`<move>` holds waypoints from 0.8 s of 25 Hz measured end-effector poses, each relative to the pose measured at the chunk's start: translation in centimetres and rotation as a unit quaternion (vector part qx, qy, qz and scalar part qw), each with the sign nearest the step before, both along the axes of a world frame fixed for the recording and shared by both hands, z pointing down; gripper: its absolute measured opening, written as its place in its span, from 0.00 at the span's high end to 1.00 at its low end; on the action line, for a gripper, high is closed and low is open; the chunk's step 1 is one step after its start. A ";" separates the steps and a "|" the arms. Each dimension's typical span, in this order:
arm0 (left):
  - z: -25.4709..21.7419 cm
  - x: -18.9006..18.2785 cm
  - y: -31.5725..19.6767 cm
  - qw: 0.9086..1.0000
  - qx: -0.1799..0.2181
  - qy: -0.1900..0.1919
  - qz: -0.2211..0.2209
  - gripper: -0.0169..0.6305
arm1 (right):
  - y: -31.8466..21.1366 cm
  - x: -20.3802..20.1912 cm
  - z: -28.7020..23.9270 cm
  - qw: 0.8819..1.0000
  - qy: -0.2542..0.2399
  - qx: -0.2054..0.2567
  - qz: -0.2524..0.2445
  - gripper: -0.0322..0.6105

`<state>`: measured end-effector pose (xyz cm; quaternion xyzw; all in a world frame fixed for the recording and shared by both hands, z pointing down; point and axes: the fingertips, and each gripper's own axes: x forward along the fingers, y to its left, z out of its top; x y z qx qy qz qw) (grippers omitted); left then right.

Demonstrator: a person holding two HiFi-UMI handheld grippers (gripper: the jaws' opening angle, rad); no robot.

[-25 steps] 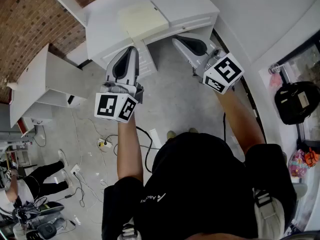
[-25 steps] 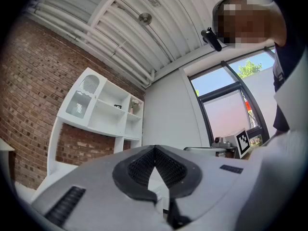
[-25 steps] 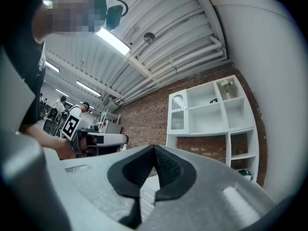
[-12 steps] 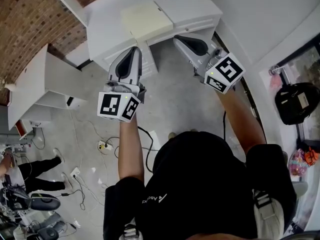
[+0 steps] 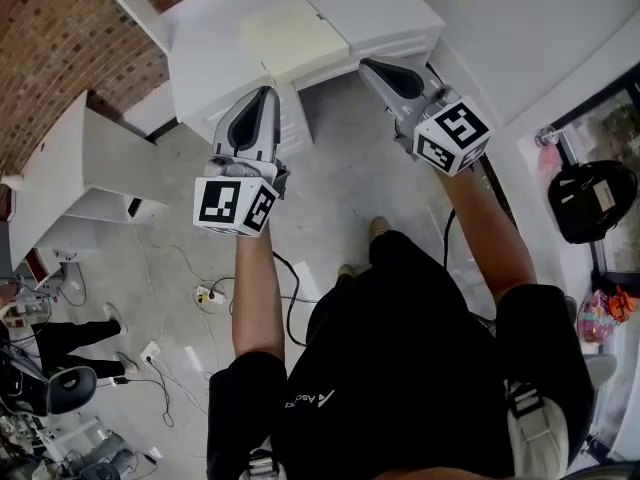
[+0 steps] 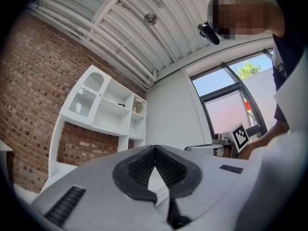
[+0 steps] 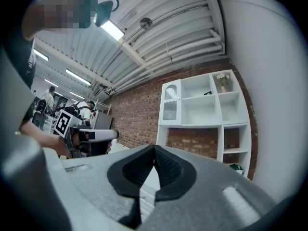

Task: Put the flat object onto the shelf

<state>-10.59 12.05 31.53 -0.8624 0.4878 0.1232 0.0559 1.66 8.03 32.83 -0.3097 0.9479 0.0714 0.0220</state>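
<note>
A cream flat slab (image 5: 295,36) lies on top of the low white cabinet (image 5: 210,68) in the head view, free of both grippers. My left gripper (image 5: 268,93) points at the cabinet's front just below the slab, jaws shut and empty. My right gripper (image 5: 368,65) is to the right of the slab, beside the cabinet's drawers, also shut and empty. In the left gripper view the left gripper (image 6: 154,149) has its pads meeting at the tip, with a white wall shelf unit (image 6: 103,109) beyond. The right gripper view shows the right gripper (image 7: 154,148) closed the same way, facing the shelf unit (image 7: 202,105).
Cables and a power strip (image 5: 208,290) lie on the grey floor below my arms. A white panel table (image 5: 90,168) stands at left, a black bag (image 5: 590,203) at right. Another person (image 5: 40,338) sits far left. A brick wall (image 6: 33,81) backs the shelves.
Both grippers have shifted a little up and to the right in the head view, still shut. The person has stepped, and a shoe now shows on the floor.
</note>
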 end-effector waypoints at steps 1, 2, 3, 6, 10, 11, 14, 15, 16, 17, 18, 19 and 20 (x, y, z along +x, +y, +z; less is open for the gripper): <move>0.1 -0.3 -0.6 1.000 0.001 -0.001 -0.002 0.98 | -0.8 -0.2 0.2 1.000 0.003 -0.001 0.003 0.95; 0.2 -0.5 -1.3 1.000 0.001 -0.003 -0.003 0.98 | -1.6 -0.3 0.5 1.000 0.006 -0.001 0.006 0.95; 0.4 -0.7 -2.0 1.000 0.002 -0.005 -0.005 0.98 | -2.5 -0.5 0.8 1.000 0.009 0.000 0.009 0.95; 1.3 -1.2 -4.3 1.000 -0.001 -0.010 -0.016 0.98 | -5.4 -0.8 1.8 1.000 0.013 0.001 0.013 0.95; 2.8 -2.0 -8.0 0.999 -0.011 -0.012 -0.035 0.98 | -9.5 -1.0 3.3 1.000 0.022 0.006 0.014 0.95; 3.1 -2.2 -9.0 0.999 -0.014 -0.013 -0.039 0.98 | -10.7 -1.0 3.7 1.000 0.023 0.006 0.014 0.95; 4.2 -2.4 -12.1 0.998 -0.026 -0.014 -0.052 0.98 | -14.1 -0.9 5.2 1.000 0.024 0.002 0.015 0.94; 4.8 -2.5 -13.2 0.998 -0.029 -0.014 -0.056 0.98 | -15.3 -0.9 5.8 1.000 0.026 -0.001 0.016 0.92; 5.5 -2.5 -14.2 0.998 -0.032 -0.014 -0.059 0.98 | -16.4 -0.7 6.5 0.999 0.027 -0.006 0.018 0.91; 6.1 -2.5 -15.1 0.997 -0.037 -0.015 -0.063 0.98 | -17.5 -0.6 7.2 0.999 0.027 -0.012 0.021 0.90; 6.7 -2.5 -16.0 0.997 -0.043 -0.017 -0.068 0.98 | -18.6 -0.4 8.0 0.999 0.027 -0.019 0.024 0.88; 7.2 -2.5 -16.9 0.996 -0.049 -0.018 -0.073 0.98 | -19.7 -0.3 8.8 0.999 0.027 -0.027 0.027 0.86; 7.6 -2.5 -17.8 0.995 -0.054 -0.019 -0.077 0.98 | -20.7 -0.1 9.6 0.999 0.028 -0.036 0.030 0.84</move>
